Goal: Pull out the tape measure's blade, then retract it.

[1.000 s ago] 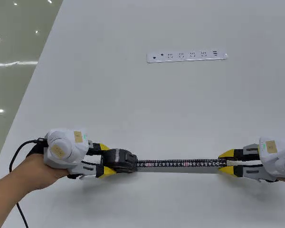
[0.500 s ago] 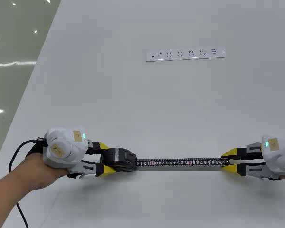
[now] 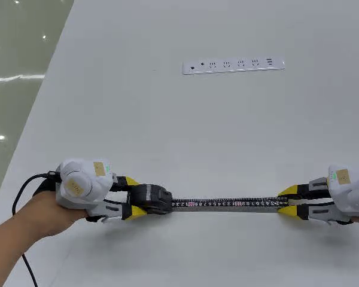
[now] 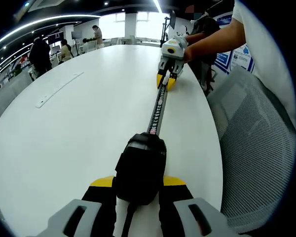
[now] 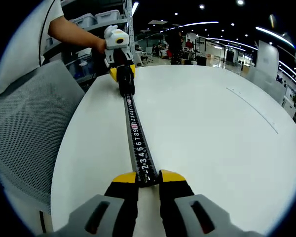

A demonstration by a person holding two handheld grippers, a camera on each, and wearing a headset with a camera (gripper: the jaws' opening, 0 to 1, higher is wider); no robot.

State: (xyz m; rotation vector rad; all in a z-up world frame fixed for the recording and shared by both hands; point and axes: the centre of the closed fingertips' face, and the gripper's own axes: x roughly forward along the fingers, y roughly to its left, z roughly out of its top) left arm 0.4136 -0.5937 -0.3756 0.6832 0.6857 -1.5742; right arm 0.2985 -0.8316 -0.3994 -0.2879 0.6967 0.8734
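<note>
Down at 7 o'clock the left gripper point(image 3: 134, 197) clamps the tape measure point(image 3: 151, 199), right gripper point(image 3: 287, 201) at 4 o'clock pinches its blade point(image 3: 227, 204).

Compared with one second ago, my right gripper point(image 3: 285, 201) has drawn a little further away from the case point(image 3: 151, 199). Slightly more of the blade point(image 3: 227, 204) is out, and a second red mark point(image 3: 191, 204) has appeared beside the case.

White table point(image 3: 167, 149), power strip point(image 3: 233, 64) lying flat on it, grey mesh chair point(image 4: 256, 148), seemingly glossy floor point(image 3: 18, 60)
</note>
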